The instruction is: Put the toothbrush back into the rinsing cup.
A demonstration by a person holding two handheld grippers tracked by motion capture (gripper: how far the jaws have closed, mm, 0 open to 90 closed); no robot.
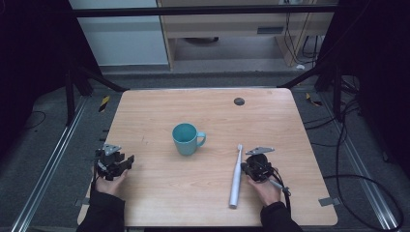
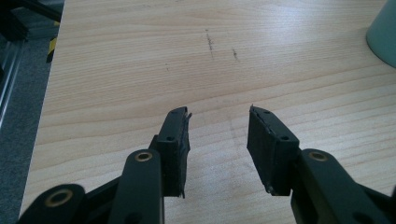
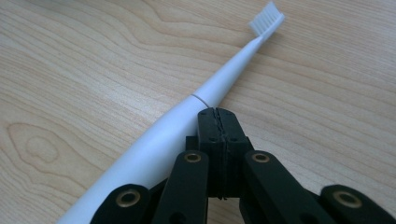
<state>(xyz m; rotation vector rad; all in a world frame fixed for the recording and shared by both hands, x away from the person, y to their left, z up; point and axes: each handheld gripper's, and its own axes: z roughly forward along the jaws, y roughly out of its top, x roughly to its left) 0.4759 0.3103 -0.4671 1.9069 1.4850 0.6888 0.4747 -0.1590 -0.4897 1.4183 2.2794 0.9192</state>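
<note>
A white electric toothbrush (image 1: 236, 175) lies flat on the wooden table (image 1: 159, 111), bristles toward the far side. In the right gripper view the toothbrush (image 3: 187, 121) runs diagonally, its brush head at the upper right. My right gripper (image 1: 246, 168) rests just right of the handle; the right gripper (image 3: 218, 114) has its jaws pressed together with nothing between them, touching or nearly touching the handle. A teal mug (image 1: 186, 138) stands at the table's middle, handle to the right. My left gripper (image 1: 126, 162) sits near the left edge; the left gripper (image 2: 218, 116) is open over bare wood.
A small dark round disc (image 1: 239, 101) sits near the table's far edge. The mug's side (image 2: 384, 32) shows at the upper right of the left gripper view. Metal rails and cables run along the floor on both sides of the table.
</note>
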